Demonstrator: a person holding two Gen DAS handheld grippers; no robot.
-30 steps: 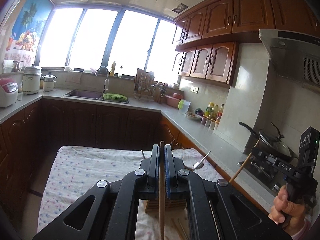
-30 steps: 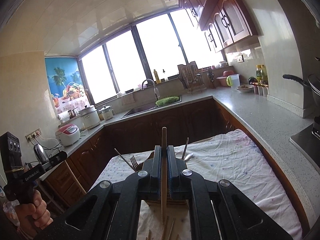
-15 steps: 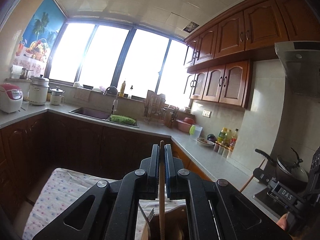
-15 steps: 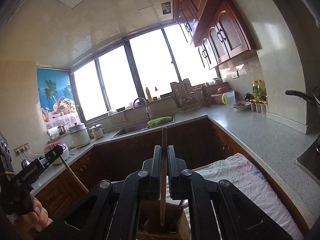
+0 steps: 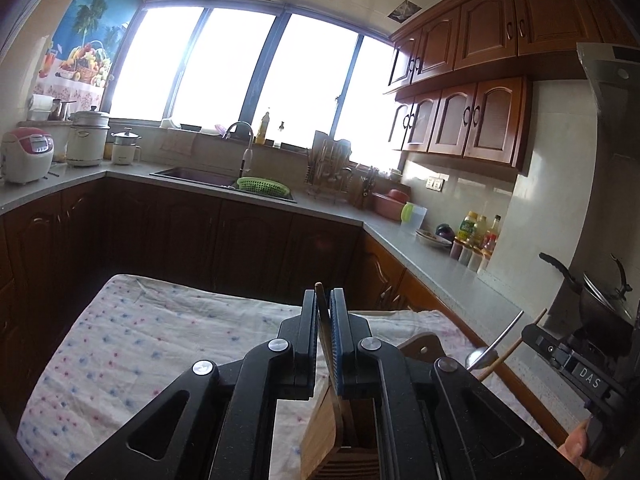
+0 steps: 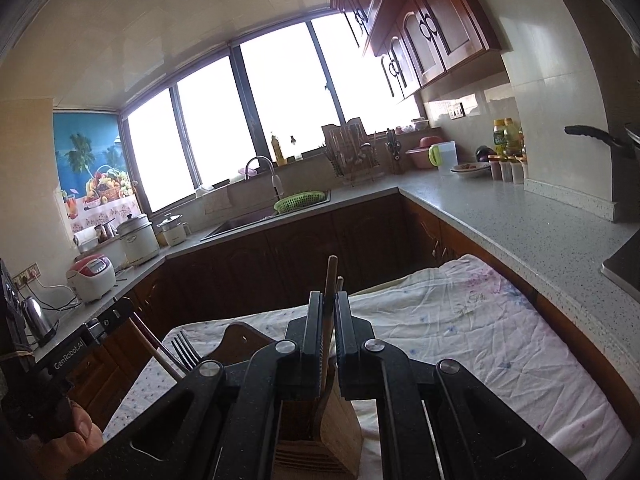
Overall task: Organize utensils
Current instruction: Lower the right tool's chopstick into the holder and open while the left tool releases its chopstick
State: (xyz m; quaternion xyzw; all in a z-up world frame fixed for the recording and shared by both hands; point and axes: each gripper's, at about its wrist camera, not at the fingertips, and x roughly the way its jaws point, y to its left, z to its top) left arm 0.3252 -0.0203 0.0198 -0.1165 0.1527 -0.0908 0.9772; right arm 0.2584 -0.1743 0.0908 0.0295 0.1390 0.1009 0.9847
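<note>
While the cloth-covered counter (image 5: 132, 344) carries a wooden utensil holder (image 6: 320, 432) near its front edge, each claw hangs above it. Left claw (image 5: 324, 320) and right claw (image 6: 329, 320) each pinch a wooden chopstick (image 6: 330, 280), tilted down into the holder.

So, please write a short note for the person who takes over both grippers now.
Left gripper: shut on a wooden chopstick, above the wooden utensil holder.
Right gripper: shut on another wooden chopstick, also over the holder.
Holder stands on the floral cloth; a fork and a spoon are already in it.
Left to do: lower both chopsticks into a slot, release.
</note>
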